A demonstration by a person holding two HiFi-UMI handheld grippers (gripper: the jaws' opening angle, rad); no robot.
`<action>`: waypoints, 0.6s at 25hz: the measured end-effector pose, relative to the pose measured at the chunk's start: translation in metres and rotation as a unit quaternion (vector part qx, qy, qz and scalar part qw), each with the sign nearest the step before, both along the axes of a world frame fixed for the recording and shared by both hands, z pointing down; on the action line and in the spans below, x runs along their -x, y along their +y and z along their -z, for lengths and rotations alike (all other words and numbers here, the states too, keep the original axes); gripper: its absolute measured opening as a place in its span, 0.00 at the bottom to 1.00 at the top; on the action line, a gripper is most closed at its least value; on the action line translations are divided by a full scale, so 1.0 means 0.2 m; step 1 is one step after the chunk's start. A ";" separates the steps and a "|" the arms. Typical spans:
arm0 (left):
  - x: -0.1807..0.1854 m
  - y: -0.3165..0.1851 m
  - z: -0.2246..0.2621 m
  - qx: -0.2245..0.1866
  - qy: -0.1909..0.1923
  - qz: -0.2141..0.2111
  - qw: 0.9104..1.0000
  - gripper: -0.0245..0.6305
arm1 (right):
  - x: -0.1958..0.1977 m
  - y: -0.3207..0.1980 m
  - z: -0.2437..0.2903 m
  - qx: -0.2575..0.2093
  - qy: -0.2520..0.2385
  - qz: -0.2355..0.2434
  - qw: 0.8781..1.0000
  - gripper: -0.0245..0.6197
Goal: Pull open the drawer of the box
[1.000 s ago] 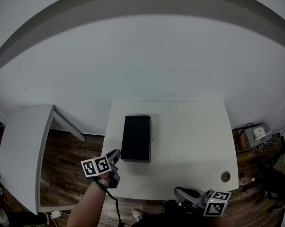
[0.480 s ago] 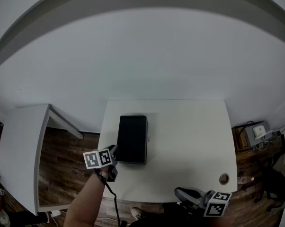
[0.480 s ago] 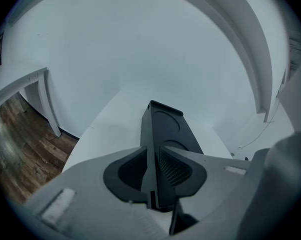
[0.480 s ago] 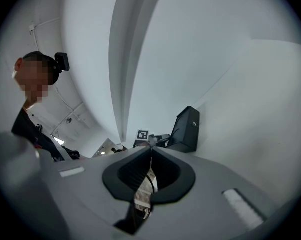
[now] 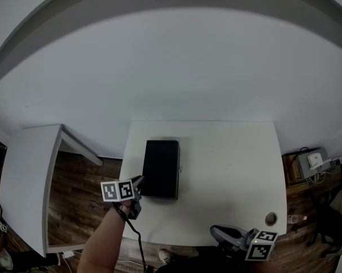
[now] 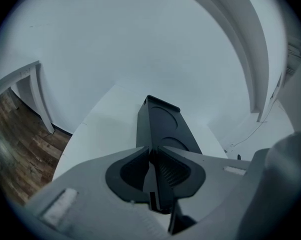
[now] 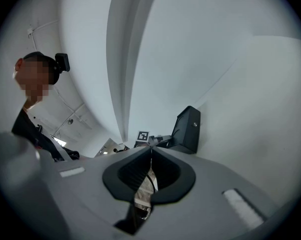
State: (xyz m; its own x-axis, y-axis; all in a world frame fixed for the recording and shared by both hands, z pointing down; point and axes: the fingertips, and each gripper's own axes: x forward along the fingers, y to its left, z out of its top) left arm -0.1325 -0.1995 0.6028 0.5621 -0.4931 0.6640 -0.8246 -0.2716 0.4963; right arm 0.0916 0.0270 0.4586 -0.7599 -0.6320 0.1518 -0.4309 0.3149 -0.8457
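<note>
right gripper (image 5: 214, 231): closest to me, hanging past the table's near edge, grey plastic with a checkered marker cube. Jaws pressed together, nothing in them.
arm (image 5: 101, 244): bare forearm coming up from the bottom left, with a thin black cable (image 5: 138, 244) trailing beside it.
left gripper (image 5: 141, 181): over the near left part of the table, tips right at the box's near left corner. Jaws are together too, ribbed dark pads meeting, empty as far as I can see.
box (image 5: 161, 168): long, slim, matte black, lying flat on the left half of the table with its short end toward me. From the left gripper view, two shallow round dips show in the top (image 6: 163, 116). There's a small pale dot on one end face (image 7: 194, 125). Can't see any gap, so the drawer looks shut.
table (image 5: 228, 164): plain white, smooth, roughly square, with a round cable hole (image 5: 270, 218) near the right front corner.
floor (image 5: 74, 192): dark wood planks, kind of streaky.
side table (image 5: 26, 175): another white one off to the left, well apart from the main one.
boxes and wires (image 5: 310, 161): small pale gear on the floor to the right, too small to tell what.
wall (image 5: 171, 67): bare, white, right behind the table.
</note>
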 end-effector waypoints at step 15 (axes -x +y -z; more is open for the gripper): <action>0.01 0.00 0.00 0.021 0.048 0.016 0.998 0.13 | 0.09 -0.16 -0.03 -0.016 0.006 0.062 0.998 0.07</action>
State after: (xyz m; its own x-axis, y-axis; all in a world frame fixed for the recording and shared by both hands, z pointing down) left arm -0.1352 -0.1991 0.6024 0.6081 -0.4847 0.6287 -0.7808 -0.2223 0.5839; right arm 0.0728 -0.0056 0.4649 -0.8314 -0.5370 0.1427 -0.3963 0.3931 -0.8297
